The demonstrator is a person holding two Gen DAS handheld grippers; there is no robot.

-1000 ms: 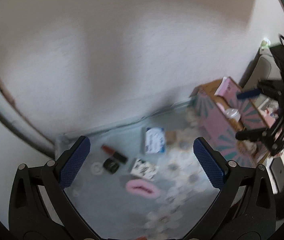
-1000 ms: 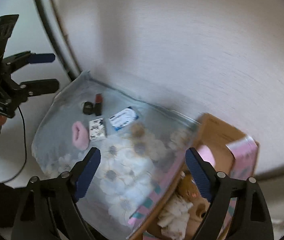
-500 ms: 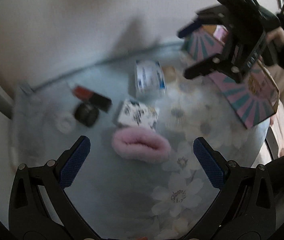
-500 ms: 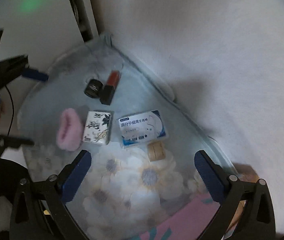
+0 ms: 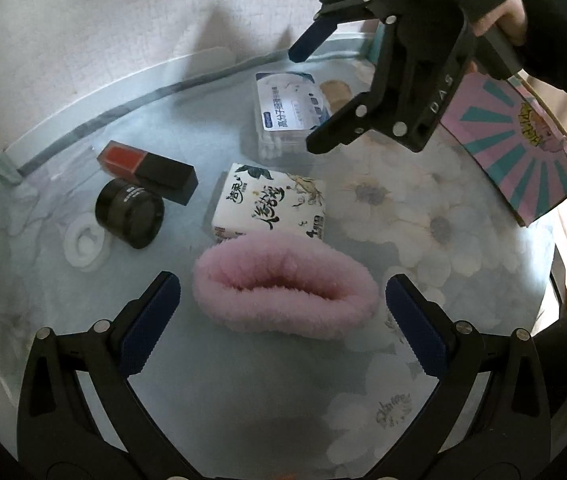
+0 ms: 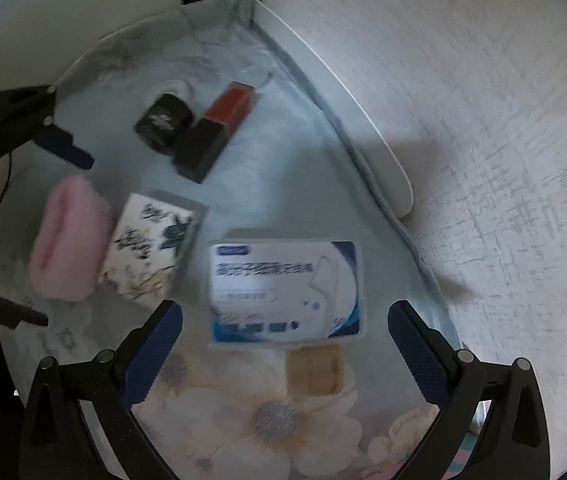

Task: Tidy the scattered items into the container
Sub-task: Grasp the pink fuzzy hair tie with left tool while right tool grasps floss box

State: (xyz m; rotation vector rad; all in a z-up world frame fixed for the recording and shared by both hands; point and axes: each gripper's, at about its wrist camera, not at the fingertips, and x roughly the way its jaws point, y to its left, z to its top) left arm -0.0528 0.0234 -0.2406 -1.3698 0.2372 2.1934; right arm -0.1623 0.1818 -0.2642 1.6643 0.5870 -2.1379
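Your left gripper (image 5: pixel 282 320) is spread wide and empty, and the pink fluffy band (image 5: pixel 285 284) lies on the table directly ahead of it, between the lines of the two blue pads (image 5: pixel 151 320). Its long axis runs across the gap, from one pad toward the other, so closing as you stand would squeeze it end to end; it looks soft enough to bunch up, but a turn of the wrist would catch it across its short side.

Your right gripper (image 6: pixel 285 344) is also fully spread with nothing pinched. It hangs over the blue-and-white floss box (image 6: pixel 285 292), near the table's back edge by the wall, with the box's long side lying across the jaws. That view is smeared, so I can't say whether the pads are down at box height yet.

The tissue pack (image 5: pixel 271 200) sits just behind the band, possibly touching it. The lipstick (image 5: pixel 147 166) and black jar (image 5: pixel 129 212) lie toward the table's left end. The pink striped box (image 5: pixel 511 140), which I take for the container, stands at the right edge, nearer your right hand.
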